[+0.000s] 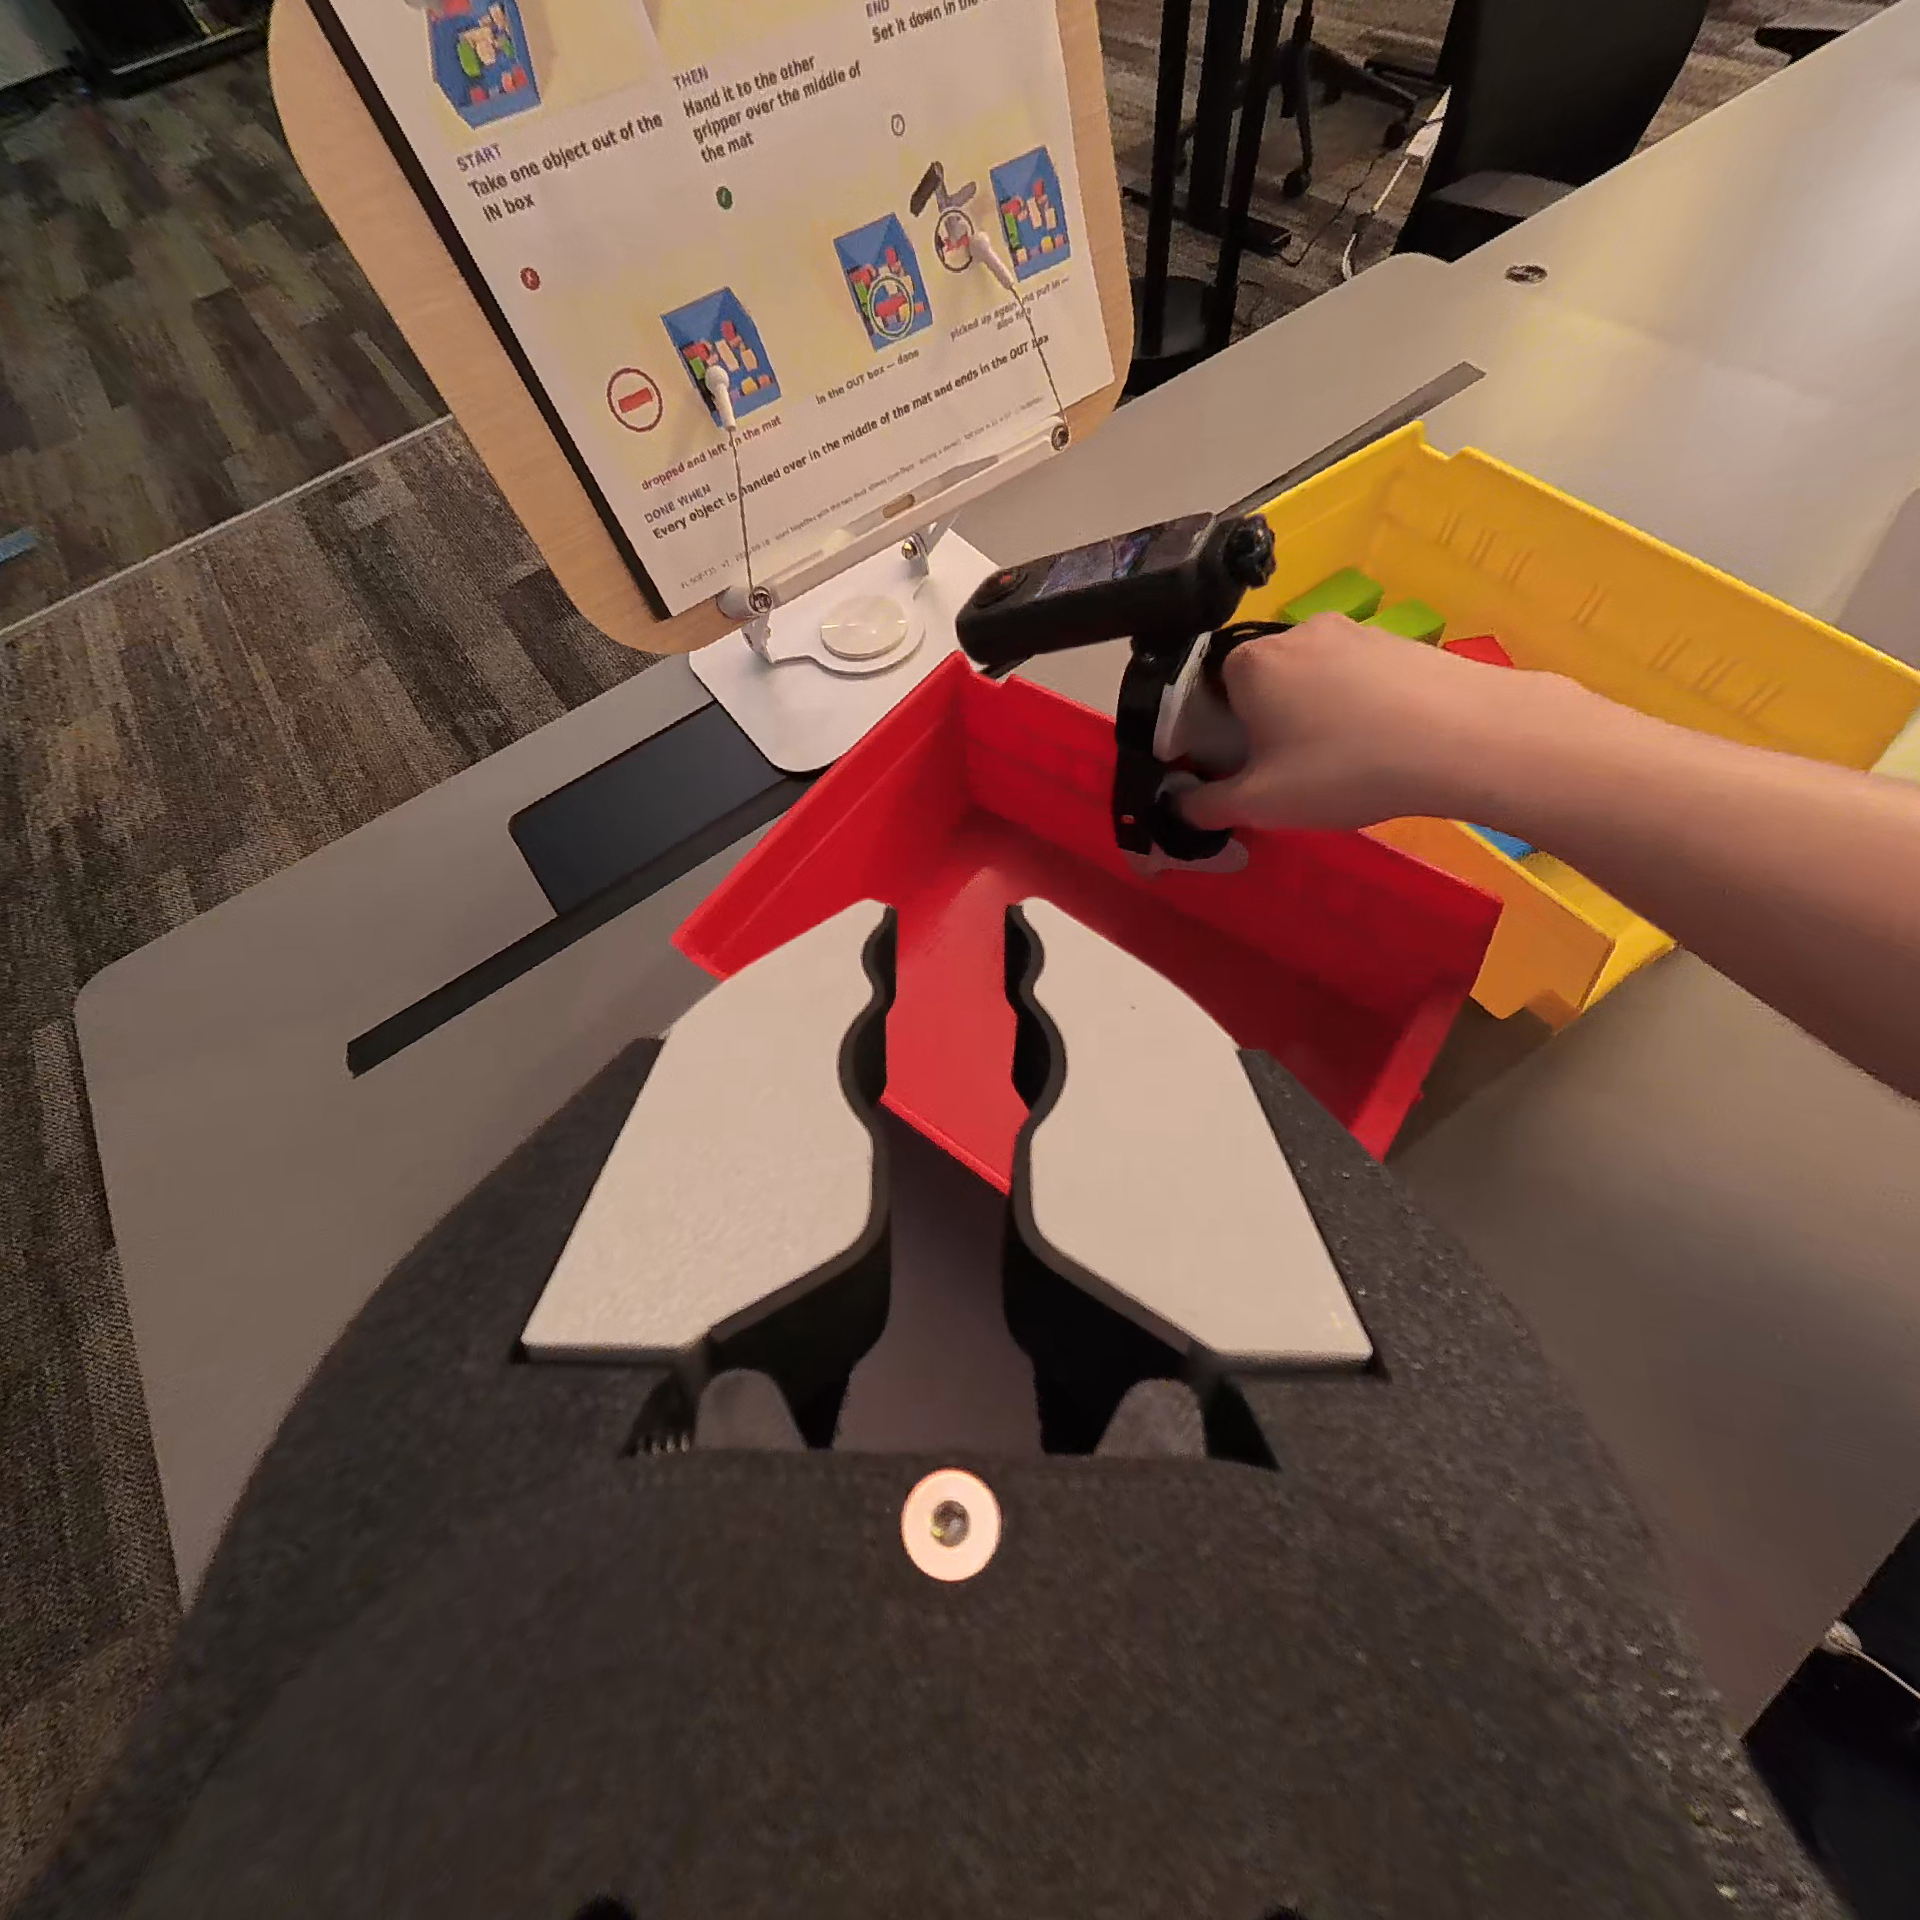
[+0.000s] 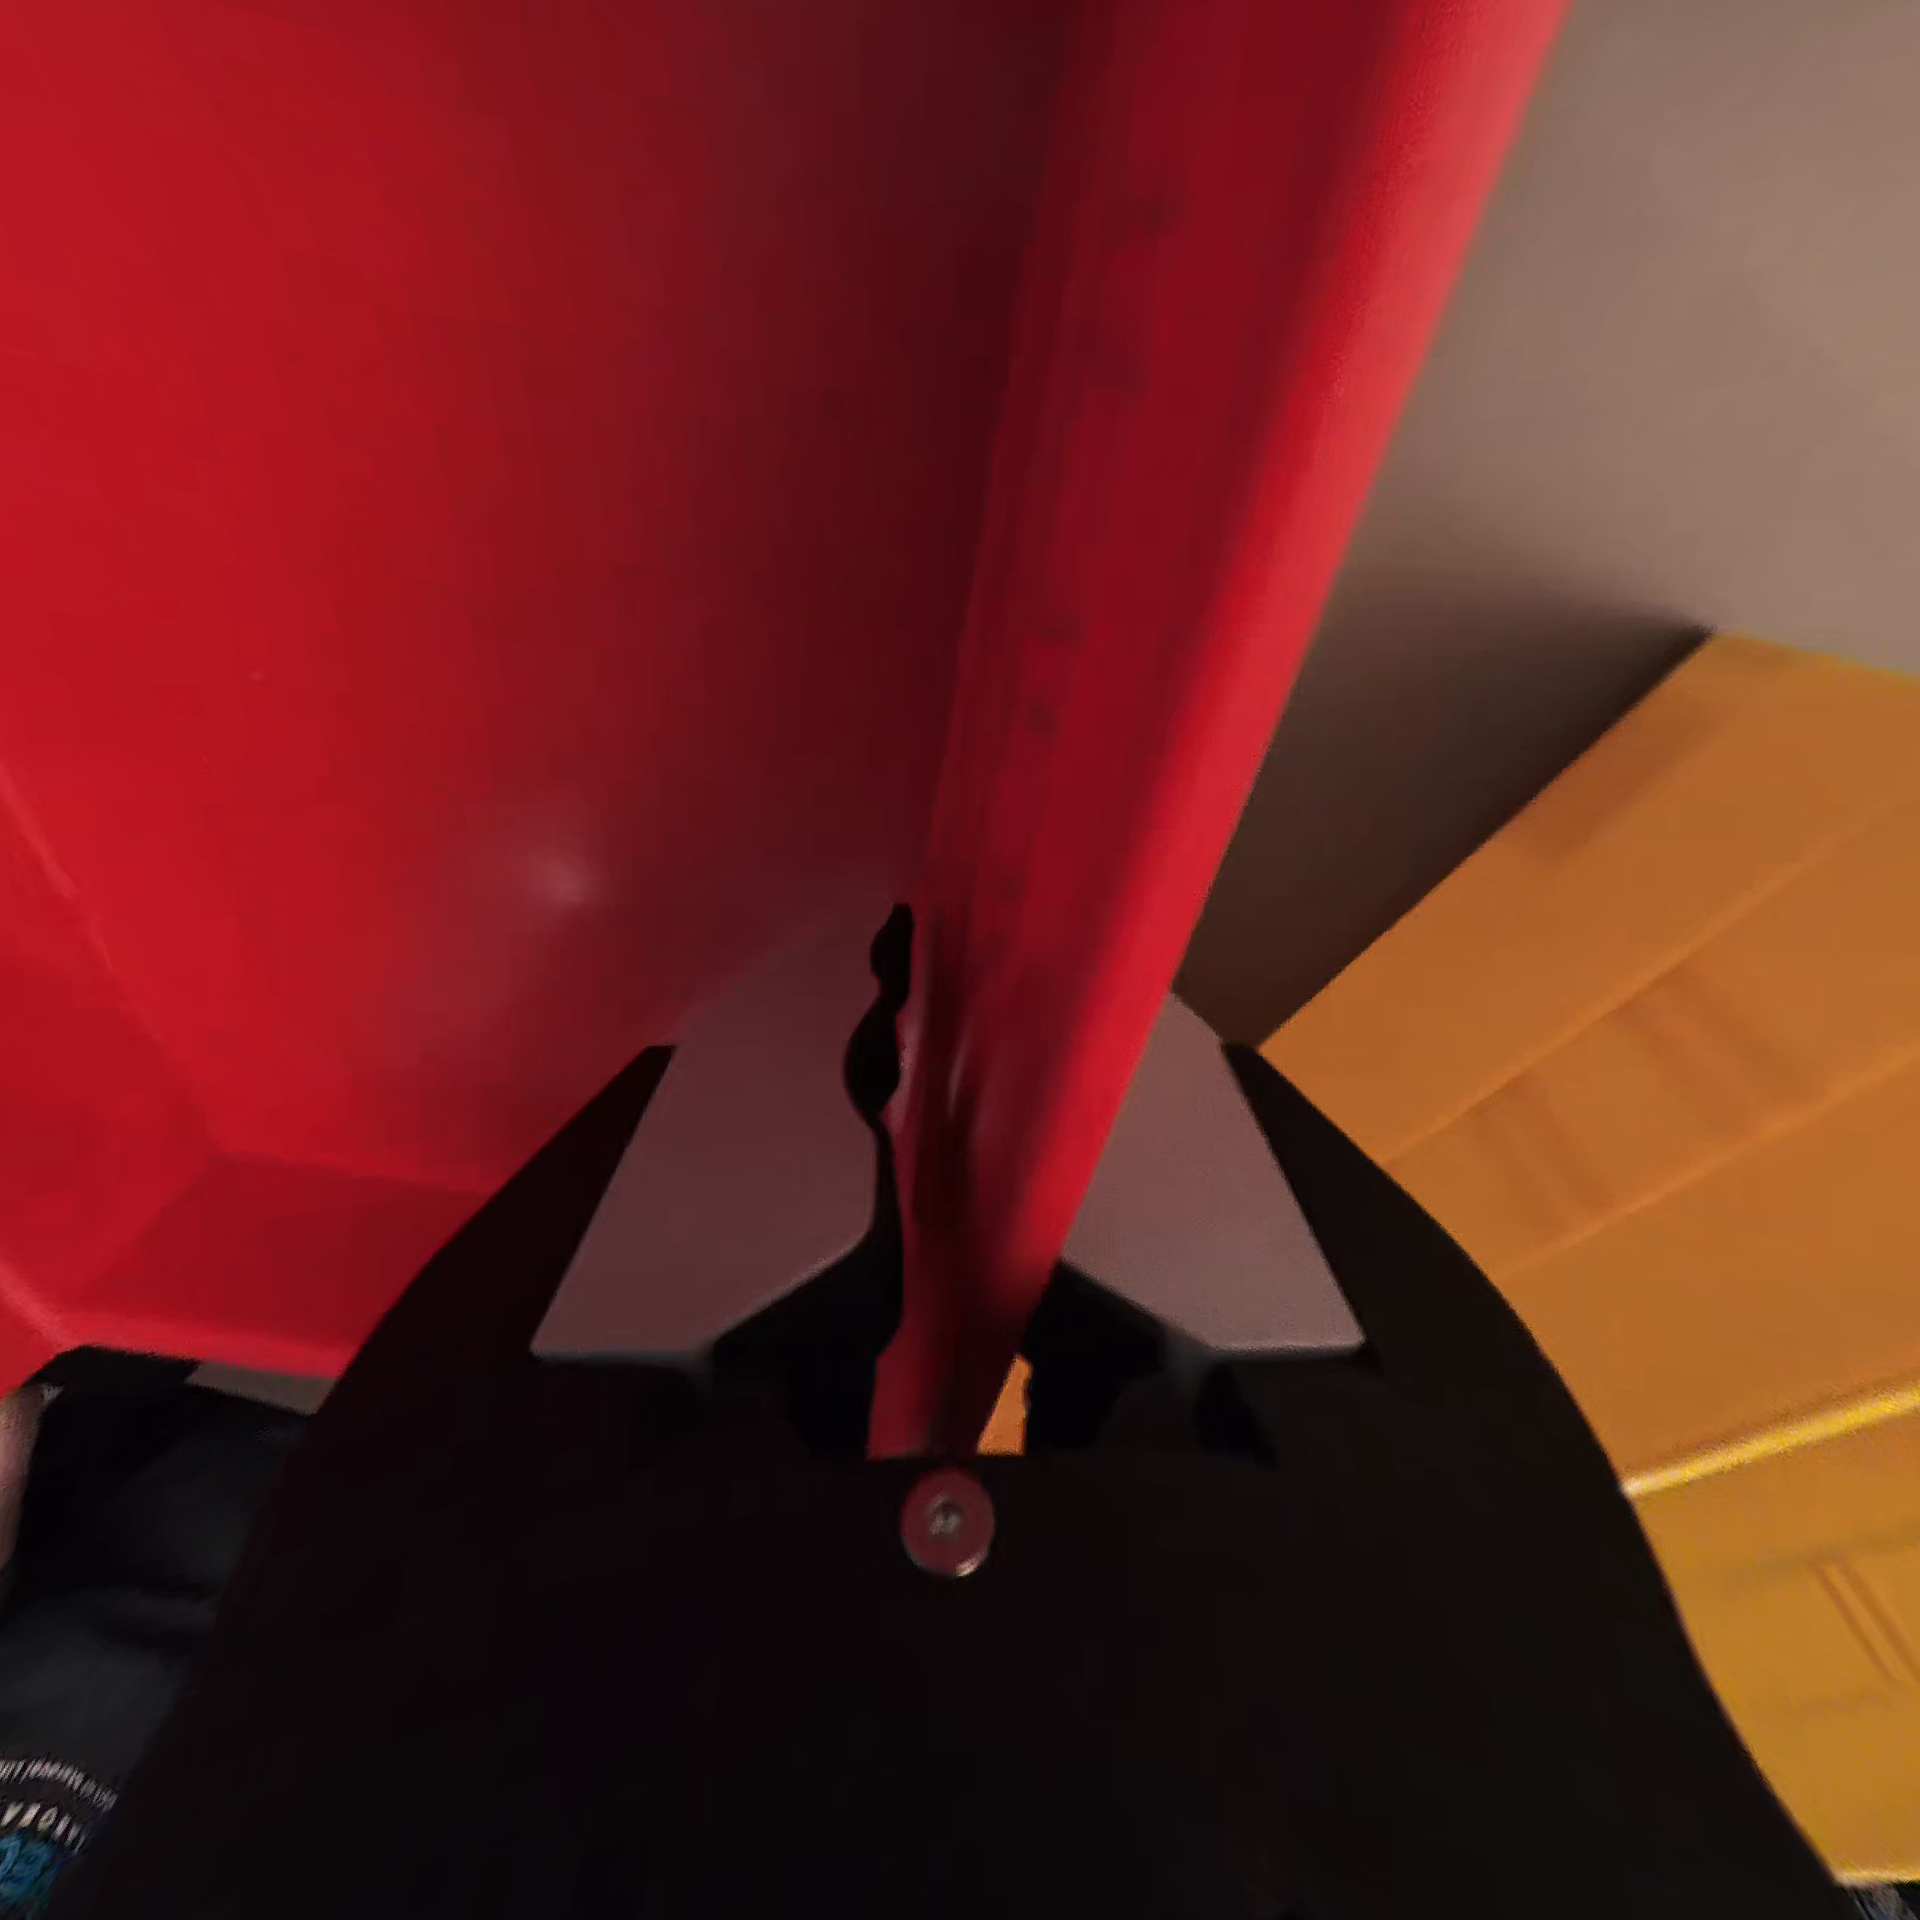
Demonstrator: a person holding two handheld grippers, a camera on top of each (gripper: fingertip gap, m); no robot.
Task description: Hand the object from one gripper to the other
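Right wrist view, item one: right gripper (image 2: 961, 1164), jaws clamping on the side wall of the red bin (image 2: 499, 520), one finger inside the wall, the other outside. No block is showing between them, so the object to be handed over is not in either gripper; the loose blocks are lying in the yellow bin (image 1: 1621, 665), green block (image 1: 1335, 597) and red block (image 1: 1475, 651) among them.

Item two: left gripper (image 1: 948, 1029), jaws standing apart and holding nothing, hovering above the near corner of the red bin.

Risks, as judged:
- Red bin is being gripped by one thin wall only; lifting or dragging it could be tilting it, or the wall could be slipping out of the jaws.
- Yellow bin is sitting just beside the red one; a pull on the red bin could be knocking it and shifting the blocks.
- Left gripper is waiting close over the bin, so a swing could be striking its fingers.

Surroundings: instruction sheet on a stand (image 1: 727, 260) beyond the bins on the grey surface (image 1: 260, 1091); person's hand (image 1: 1340, 727) working the right gripper's handle, forearm crossing over the yellow bin.
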